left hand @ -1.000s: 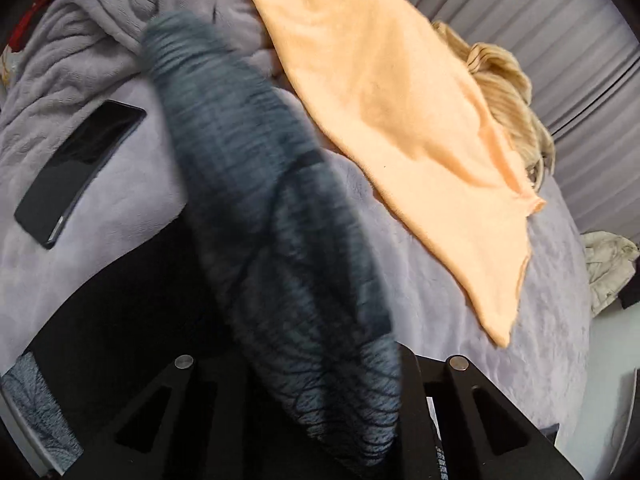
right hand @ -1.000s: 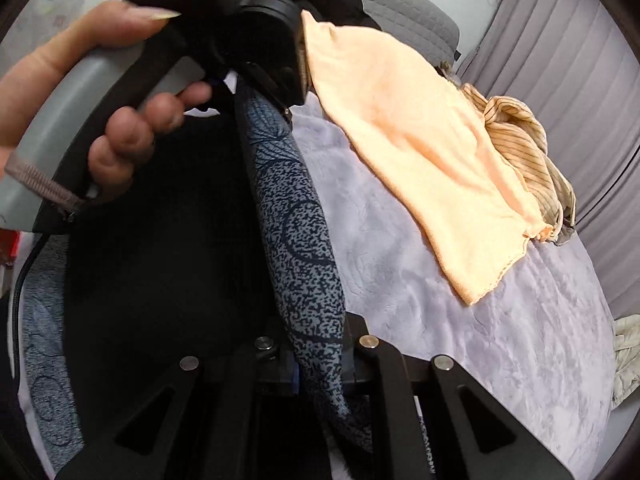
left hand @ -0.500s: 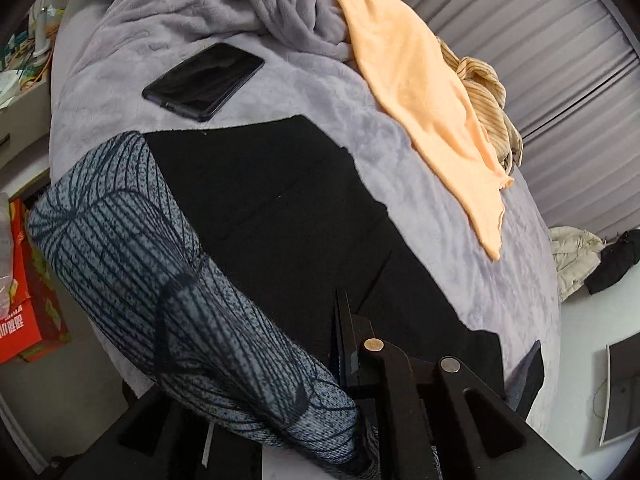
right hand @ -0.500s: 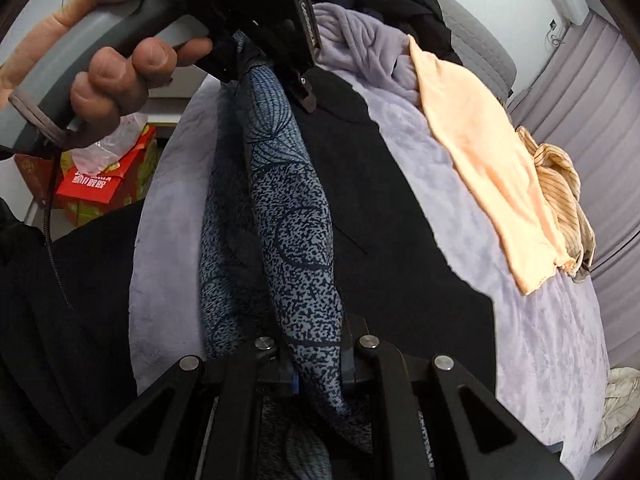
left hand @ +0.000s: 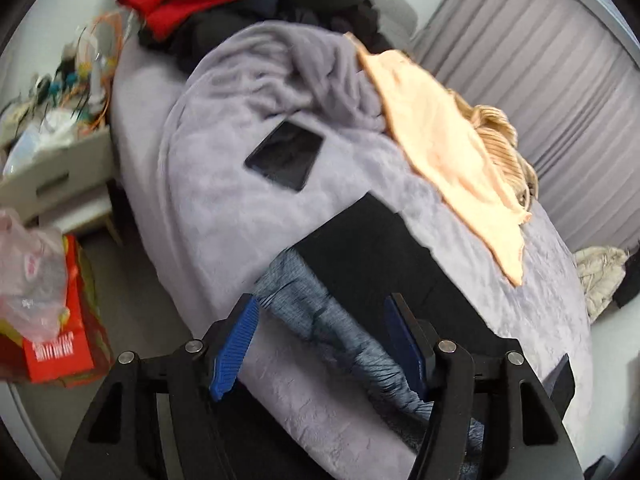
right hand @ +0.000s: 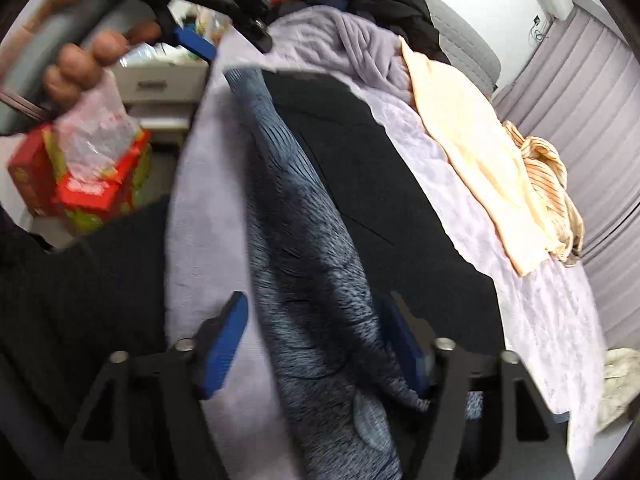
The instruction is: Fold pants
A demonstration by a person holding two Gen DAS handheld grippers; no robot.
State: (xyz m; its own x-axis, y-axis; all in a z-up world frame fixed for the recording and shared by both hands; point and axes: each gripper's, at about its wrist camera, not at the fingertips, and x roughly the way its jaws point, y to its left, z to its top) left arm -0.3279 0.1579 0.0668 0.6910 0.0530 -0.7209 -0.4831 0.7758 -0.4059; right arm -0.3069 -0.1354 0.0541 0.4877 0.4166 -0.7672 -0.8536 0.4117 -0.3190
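Moved: both grippers have let the patterned pants point(right hand: 304, 264) drop onto the bed point(left hand: 224, 216).
Fingers: left gripper point(left hand: 324, 344) and right gripper point(right hand: 316, 344) opening, released.
Handling: soft, limp; pinch lower-frame hem edges.

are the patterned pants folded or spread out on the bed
Folded, at least partly: the blue patterned pants lie doubled in a long narrow band along the bed edge, overlapping a flat black garment. Whether the fold is finished, cannot tell.
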